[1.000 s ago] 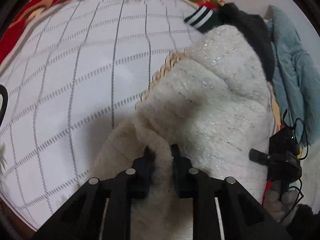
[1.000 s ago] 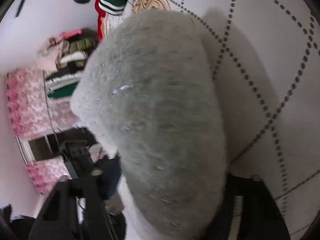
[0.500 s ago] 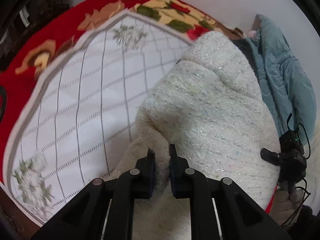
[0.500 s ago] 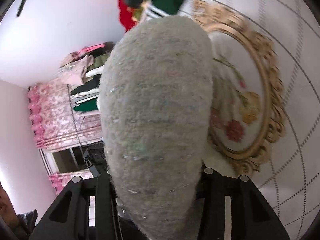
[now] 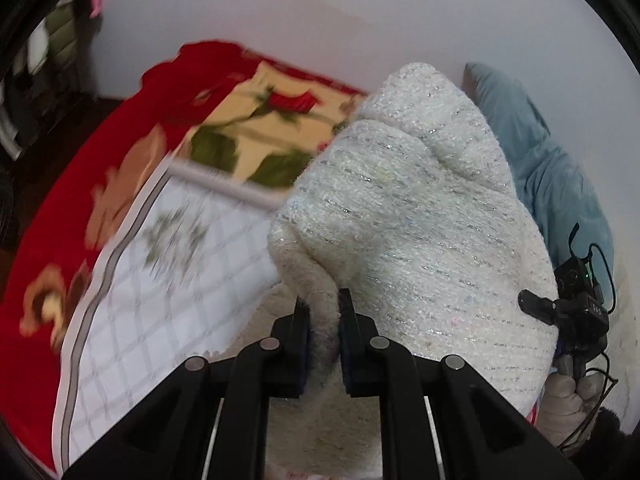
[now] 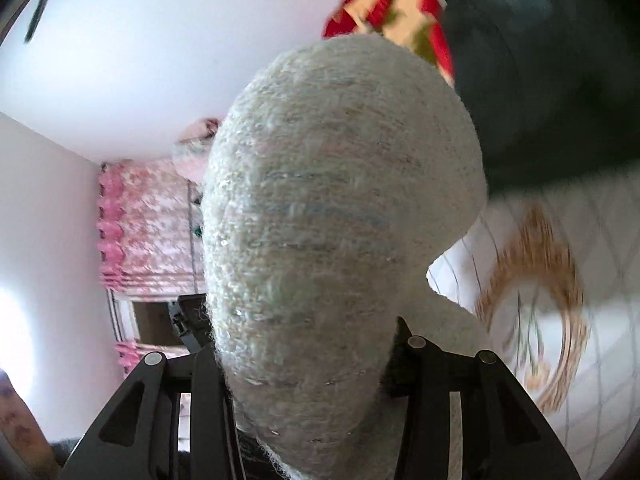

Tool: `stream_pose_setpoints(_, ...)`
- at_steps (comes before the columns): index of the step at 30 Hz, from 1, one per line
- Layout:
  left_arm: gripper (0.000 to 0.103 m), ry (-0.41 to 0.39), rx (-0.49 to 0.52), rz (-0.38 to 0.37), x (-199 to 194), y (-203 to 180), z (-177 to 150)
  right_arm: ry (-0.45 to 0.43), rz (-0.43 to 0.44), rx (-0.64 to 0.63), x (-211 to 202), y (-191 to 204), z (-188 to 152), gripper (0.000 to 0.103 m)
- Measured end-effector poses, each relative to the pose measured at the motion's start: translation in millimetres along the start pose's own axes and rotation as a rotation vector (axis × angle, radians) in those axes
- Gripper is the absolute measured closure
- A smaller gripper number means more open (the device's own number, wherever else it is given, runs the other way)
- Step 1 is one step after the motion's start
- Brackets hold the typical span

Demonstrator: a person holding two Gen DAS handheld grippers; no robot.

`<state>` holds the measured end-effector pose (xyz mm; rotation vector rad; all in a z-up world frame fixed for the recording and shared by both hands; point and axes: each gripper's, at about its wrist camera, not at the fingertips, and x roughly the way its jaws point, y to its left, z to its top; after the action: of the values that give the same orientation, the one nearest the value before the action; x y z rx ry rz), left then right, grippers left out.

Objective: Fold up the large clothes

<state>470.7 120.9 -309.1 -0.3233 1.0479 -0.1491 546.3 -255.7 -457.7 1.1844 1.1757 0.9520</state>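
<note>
My left gripper (image 5: 323,312) is clamped on a thin fold of the fluffy white sweater (image 5: 404,216), the two black fingers pinching the pile between them. From that pinch the sweater bulges up and away to the right, a thick rounded mass with faint glittery threads running across it, lifted clear of the bed. My right gripper (image 6: 308,360) grips a much fatter bunch of the same sweater (image 6: 332,216); its jaws sit on either side of the wad, whose bulk fills the gap and hides the fingertips. In the left wrist view I can see that right gripper (image 5: 576,308) at the far edge of the garment, with my gloved hand (image 5: 568,408) under it. Below the sweater lies a white quilted bedspread (image 5: 132,320) with grey grid lines, over a red floral blanket (image 5: 80,184). A blue-grey garment (image 5: 552,176) lies against the white wall. Pink curtains (image 6: 140,232) hang beyond my right gripper.
</note>
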Motion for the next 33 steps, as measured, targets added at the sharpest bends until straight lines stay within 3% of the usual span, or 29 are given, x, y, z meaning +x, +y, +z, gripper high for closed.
stream_pose_setpoints(4,0.094,-0.005,0.000,-0.036,61,-30,60,-0.025,0.006,-0.015,-23,8,83,0.057)
stream_pose_setpoints(7,0.094,0.039,0.001,-0.048,124,-43,78,-0.034,-0.046,0.002,-49,-17,147,0.057)
stream_pose_setpoints(11,0.093,0.147,-0.010,-0.042,213,-47,68,-0.015,-0.127,0.084,-74,-76,205,0.058)
stream_pose_setpoints(13,0.092,0.186,-0.021,-0.045,233,-49,60,-0.004,-0.157,0.101,-78,-97,218,0.058)
stream_pose_setpoints(16,0.088,0.196,-0.023,-0.033,240,-52,48,0.004,-0.188,0.114,-83,-112,233,0.057)
stream_pose_setpoints(18,0.086,0.195,-0.030,-0.015,235,-52,47,0.003,-0.227,0.109,-82,-108,237,0.050)
stream_pose_setpoints(21,0.083,0.196,0.003,0.048,225,-63,51,-0.001,-0.418,0.028,-75,-83,229,0.029)
stream_pose_setpoints(24,0.059,0.174,0.035,0.116,215,-69,50,-0.024,-0.649,-0.084,-68,-48,212,0.014)
stream_pose_setpoints(25,0.026,0.168,0.047,0.131,212,-71,49,-0.038,-0.711,-0.116,-71,-48,205,0.011)
stream_pose_setpoints(26,0.000,0.162,0.057,0.146,209,-72,49,-0.056,-0.773,-0.151,-70,-39,198,0.010)
stream_pose_setpoints(28,0.000,0.135,0.089,0.213,202,-75,46,-0.089,-0.951,-0.211,-64,-21,181,0.000)
stream_pose_setpoints(31,0.000,0.111,0.112,0.277,190,-80,42,-0.124,-1.153,-0.289,-54,-6,151,0.000)
stream_pose_setpoints(33,0.000,0.082,0.132,0.313,176,-87,38,-0.160,-1.238,-0.306,-53,-1,133,0.000)
